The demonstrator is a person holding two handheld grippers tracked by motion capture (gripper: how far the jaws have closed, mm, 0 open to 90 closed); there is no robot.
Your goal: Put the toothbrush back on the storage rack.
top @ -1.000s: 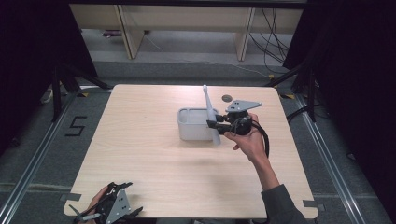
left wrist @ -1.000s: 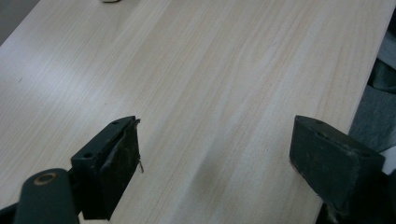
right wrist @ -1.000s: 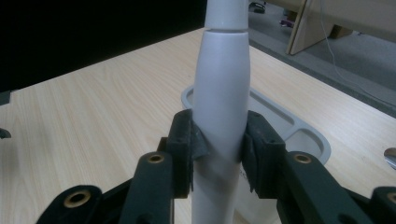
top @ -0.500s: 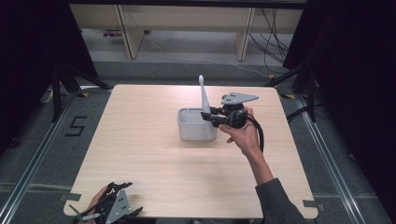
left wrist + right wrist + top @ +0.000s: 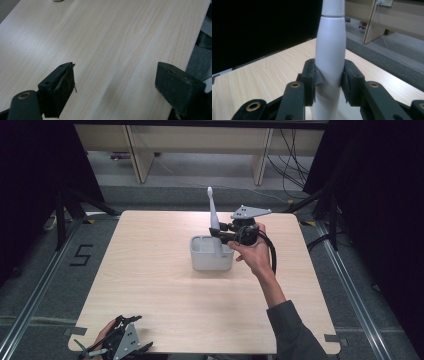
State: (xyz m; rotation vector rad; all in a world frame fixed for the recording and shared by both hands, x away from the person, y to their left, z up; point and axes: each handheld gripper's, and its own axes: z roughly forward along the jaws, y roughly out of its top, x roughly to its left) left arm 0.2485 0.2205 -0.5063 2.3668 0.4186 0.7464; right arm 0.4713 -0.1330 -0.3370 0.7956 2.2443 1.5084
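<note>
Change since a second ago: right gripper (image 5: 220, 234) up and tilted; white plastic electric toothbrush (image 5: 214, 217) swung from leaning across the bin to near upright, head end topmost.
Right gripper: clenched on toothbrush handle (image 5: 329, 60), pads pressing both sides, no gap seen.
Toothbrush position: lower end at or just inside the right rim of the light grey rectangular plastic bin (image 5: 200, 261); bottom tip hidden behind the rim, so touching the bin floor or not: cannot tell.
Bin: mid-table, right of centre on the pale wood-grain table (image 5: 150, 295), upright, apparently otherwise empty.
Left gripper: released (image 5: 113, 86), jaws wide apart, nothing between them, parked low at the near-left table edge (image 5: 117, 347), held in the left hand (image 5: 102, 335).
Meaning for the job: judged a lift-out of the toothbrush from the bin, roughly midway; grip looks firm, shaft now clear of the far wall.
Next: likely more lift until the base clears the rim, then carry away.
Risk: base catching the rim and dragging or tipping the light bin; smooth tapered handle may slip in the pads.
</note>
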